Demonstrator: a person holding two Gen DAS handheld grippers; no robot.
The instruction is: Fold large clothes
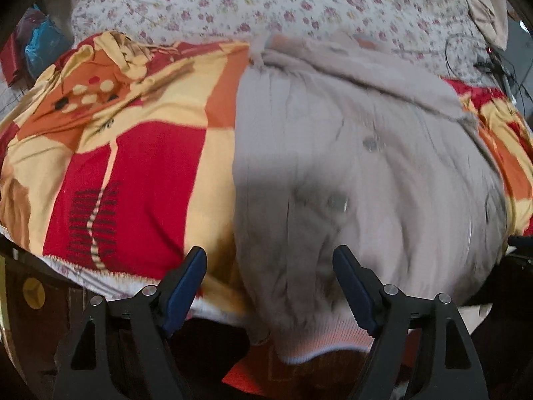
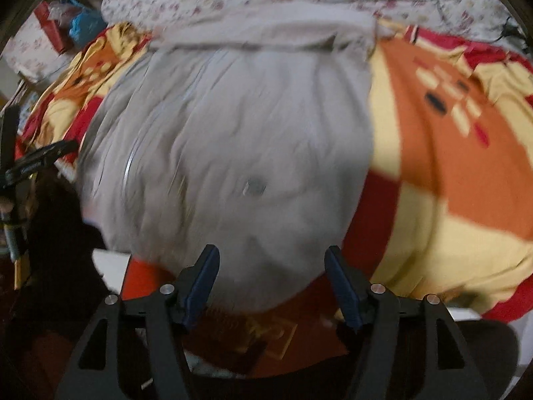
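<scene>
A large grey-beige garment (image 1: pixel 359 166) with dark buttons lies spread on a bed over a red, orange and yellow blanket (image 1: pixel 133 153). Its lower hem hangs over the near bed edge. My left gripper (image 1: pixel 269 263) is open and empty, just above the garment's lower left part near the hem. In the right wrist view the same garment (image 2: pixel 233 140) fills the middle, blurred. My right gripper (image 2: pixel 271 260) is open and empty, above the garment's lower edge. The left gripper's black body (image 2: pixel 36 161) shows at the left edge of that view.
A floral sheet (image 1: pixel 266 3) covers the far side of the bed. A beige cloth (image 1: pixel 486 6) and black cables (image 1: pixel 483 60) lie at the far right. Blue and red items (image 1: pixel 36 46) sit at the far left. Dark floor lies below the bed edge.
</scene>
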